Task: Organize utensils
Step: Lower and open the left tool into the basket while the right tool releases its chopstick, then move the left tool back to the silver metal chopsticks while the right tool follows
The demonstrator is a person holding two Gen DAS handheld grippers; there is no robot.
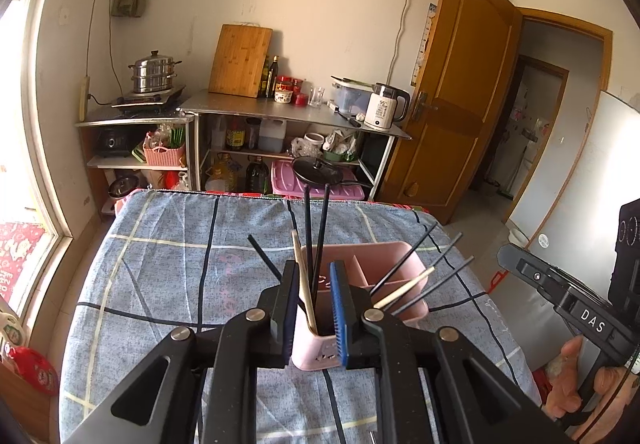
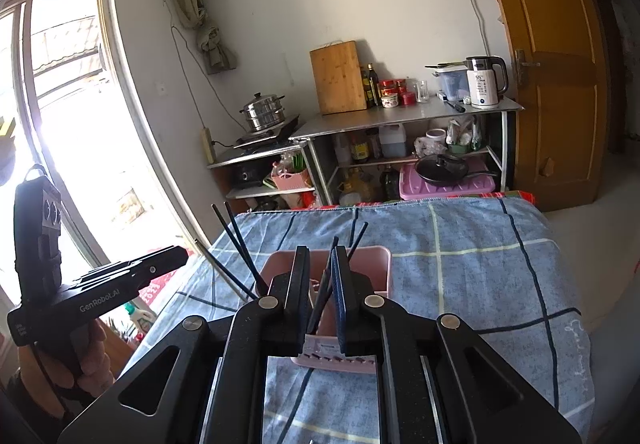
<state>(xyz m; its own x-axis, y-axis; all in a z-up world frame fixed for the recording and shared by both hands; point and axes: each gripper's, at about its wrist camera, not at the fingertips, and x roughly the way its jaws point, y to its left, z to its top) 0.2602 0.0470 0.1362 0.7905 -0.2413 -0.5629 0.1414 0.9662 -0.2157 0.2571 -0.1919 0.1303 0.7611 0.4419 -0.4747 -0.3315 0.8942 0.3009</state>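
Note:
A pink divided utensil holder [image 1: 400,256] stands on a blue checked tablecloth [image 1: 160,268]. In the left wrist view my left gripper [image 1: 315,268] straddles the holder's near compartment. A pale wooden chopstick [image 1: 306,292] and two dark chopsticks [image 1: 308,219] stand between its fingers, with clear gaps to both pads. More chopsticks [image 1: 416,256] lean to the right out of another compartment. In the right wrist view my right gripper [image 2: 321,254] sits over the same holder [image 2: 376,264]. Dark chopsticks [image 2: 323,284] rest between its narrowly parted pads, loose on the left side.
Other dark chopsticks [image 2: 240,244] fan out to the left. A hand [image 1: 568,384] grips the other tool at the right edge. Beyond the table's far edge stand metal shelves [image 1: 288,111] with a kettle [image 1: 386,105], a steamer pot [image 1: 154,73] and bottles. A wooden door [image 1: 460,83] stands open.

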